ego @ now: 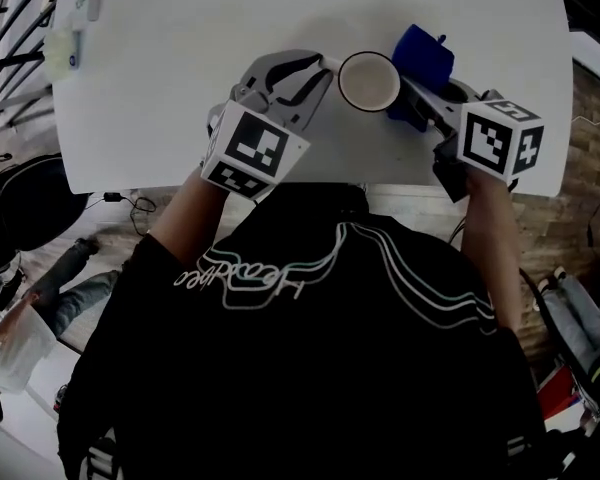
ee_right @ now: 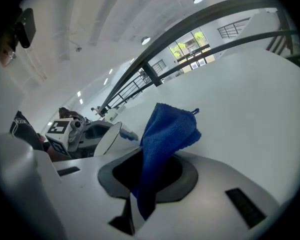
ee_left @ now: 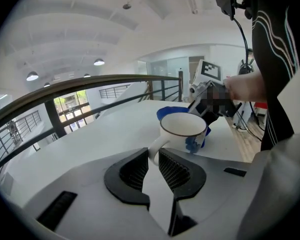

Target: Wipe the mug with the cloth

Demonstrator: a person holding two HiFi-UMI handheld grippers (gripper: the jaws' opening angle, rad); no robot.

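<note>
Left tool (ee_left: pixel 153 165) is clenched on the handle of the white mug (ego: pixel 369 81), which is upright near the front edge of the white desk (ego: pixel 200 38). Right tool (ee_right: pixel 149 181) is pinching the blue cloth (ee_right: pixel 166 134), bunched up just beside the mug, opposite the handle. Can't tell if they're touching.

left gripper (ee_left: pixel 153 160): jaws closed on the mug's handle
mug (ee_left: pixel 184 132): white, blue pattern, upright on the white table (ee_left: pixel 90 139)
cloth (ee_left: pixel 169 112): blue, just behind the mug, touching it
</note>
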